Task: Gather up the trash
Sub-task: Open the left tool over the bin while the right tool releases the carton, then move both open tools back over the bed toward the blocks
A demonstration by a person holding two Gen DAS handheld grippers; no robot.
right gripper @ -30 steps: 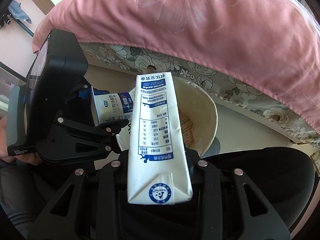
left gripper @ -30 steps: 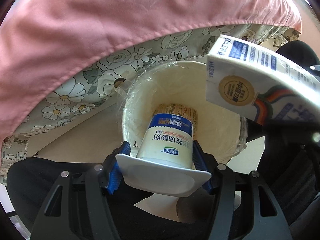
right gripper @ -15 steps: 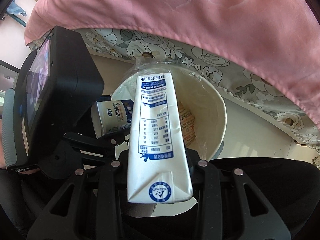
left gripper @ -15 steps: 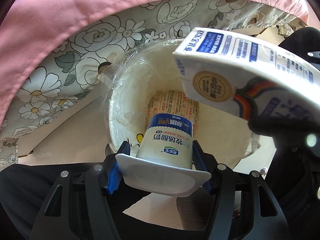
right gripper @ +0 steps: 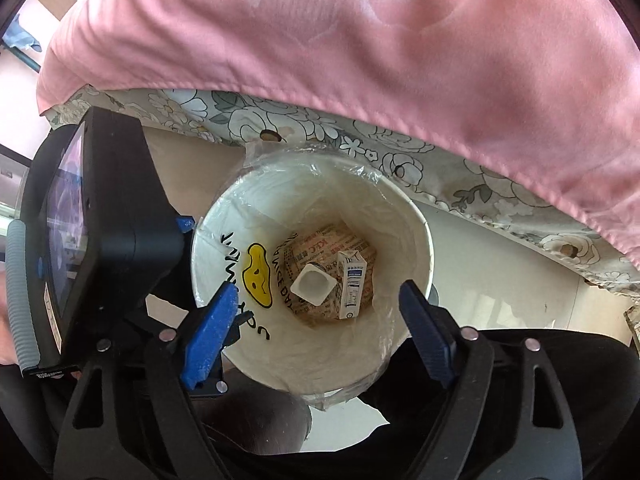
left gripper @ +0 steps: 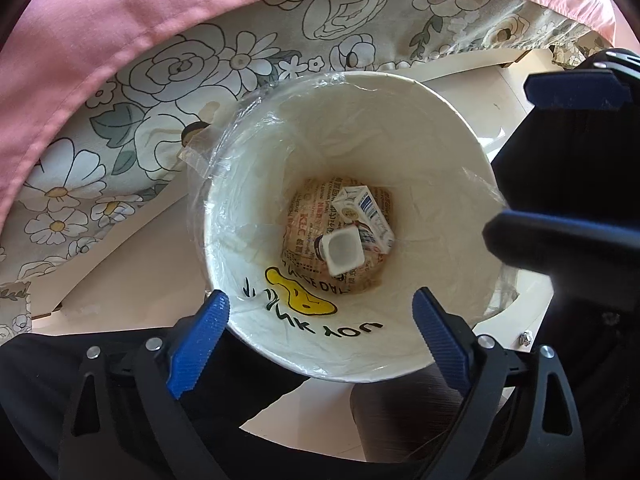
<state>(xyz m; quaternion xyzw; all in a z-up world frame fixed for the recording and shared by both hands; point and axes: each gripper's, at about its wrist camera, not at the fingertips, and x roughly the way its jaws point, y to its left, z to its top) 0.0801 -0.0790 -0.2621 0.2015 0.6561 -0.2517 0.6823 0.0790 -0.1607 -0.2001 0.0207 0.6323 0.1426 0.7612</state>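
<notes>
Both your tools hang over the white bin (left gripper: 448,128), and both have just been opening. Your left tool (left gripper: 320,336) stands spread wide with nothing between its blue pads (left gripper: 198,336); your right tool (right gripper: 316,332) is likewise released and empty.

Down at the bottom of the bin, the yogurt cup (left gripper: 344,250) lies on printed paper (left gripper: 304,220), with the milk carton (left gripper: 366,218) touching it on its far side. Seen from the right wrist, the same carton (right gripper: 352,290) lies beside the cup (right gripper: 312,284).

Beyond the bin's far rim hangs a floral sheet (left gripper: 192,64), and above that a pink cover (right gripper: 360,40).

This drop looks finished. Next, I judge, you should lift both tools clear of the bin's rim and look for any remaining trash.
</notes>
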